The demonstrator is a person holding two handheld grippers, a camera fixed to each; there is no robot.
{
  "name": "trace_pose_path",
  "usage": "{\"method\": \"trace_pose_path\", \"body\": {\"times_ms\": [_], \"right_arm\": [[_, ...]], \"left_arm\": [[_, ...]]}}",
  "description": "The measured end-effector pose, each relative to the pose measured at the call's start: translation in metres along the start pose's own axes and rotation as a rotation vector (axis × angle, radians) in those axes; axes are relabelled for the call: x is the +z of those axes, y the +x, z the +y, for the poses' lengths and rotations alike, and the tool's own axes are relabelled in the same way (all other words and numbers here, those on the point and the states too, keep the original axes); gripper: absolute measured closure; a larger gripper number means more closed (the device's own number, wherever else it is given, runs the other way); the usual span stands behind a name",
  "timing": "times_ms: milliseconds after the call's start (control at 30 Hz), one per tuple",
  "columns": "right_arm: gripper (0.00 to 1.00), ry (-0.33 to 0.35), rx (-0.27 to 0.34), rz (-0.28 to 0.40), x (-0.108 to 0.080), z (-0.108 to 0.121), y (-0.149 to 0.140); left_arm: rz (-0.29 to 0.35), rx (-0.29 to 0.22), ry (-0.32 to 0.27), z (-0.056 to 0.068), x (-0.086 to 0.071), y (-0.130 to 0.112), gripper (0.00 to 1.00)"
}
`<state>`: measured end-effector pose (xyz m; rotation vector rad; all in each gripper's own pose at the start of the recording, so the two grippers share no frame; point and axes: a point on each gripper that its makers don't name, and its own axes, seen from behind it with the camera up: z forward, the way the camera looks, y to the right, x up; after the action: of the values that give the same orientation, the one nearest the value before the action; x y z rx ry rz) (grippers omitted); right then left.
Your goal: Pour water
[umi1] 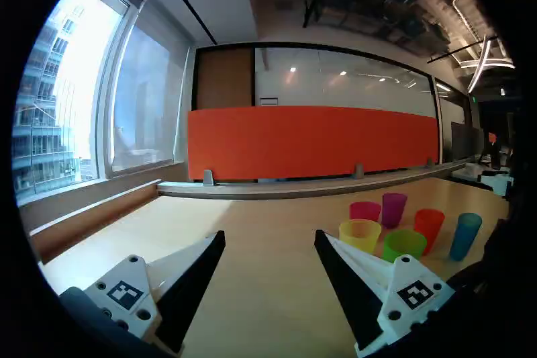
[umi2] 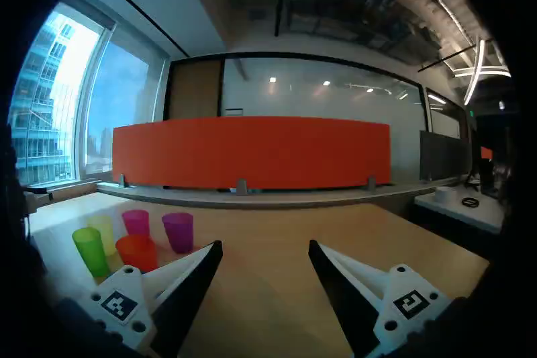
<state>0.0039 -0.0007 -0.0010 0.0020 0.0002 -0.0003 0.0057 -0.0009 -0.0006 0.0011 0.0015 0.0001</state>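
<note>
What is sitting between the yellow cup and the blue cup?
In the left gripper view, the green cup and the orange cup stand between the yellow cup and the blue cup.

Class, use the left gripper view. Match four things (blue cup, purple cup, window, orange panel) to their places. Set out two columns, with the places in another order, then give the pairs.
Things:
1. blue cup
2. purple cup
3. window
4. orange panel

Places:
A. along the far edge of the table
B. rightmost of the cups
C. back row, just right of the pink cup
D. far left of the view

Pairs: 1-B, 2-C, 3-D, 4-A
</note>
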Motion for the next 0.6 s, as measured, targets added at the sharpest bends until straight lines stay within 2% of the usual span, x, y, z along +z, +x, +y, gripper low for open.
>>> {"method": "trace_pose_path", "body": {"times_ms": [300,600], "right_arm": [[0.01,0.031,-0.006,-0.017,-0.001,-0.002,0.048],[0.01,0.056,0.001,-0.027,0.001,0.001,0.103]], "left_arm": [[-0.002,-0.017,0.008,-0.006,0.002,0.053,0.01],[-0.009,-0.015,-0.006,-0.005,0.007,0.107,0.01]]}}
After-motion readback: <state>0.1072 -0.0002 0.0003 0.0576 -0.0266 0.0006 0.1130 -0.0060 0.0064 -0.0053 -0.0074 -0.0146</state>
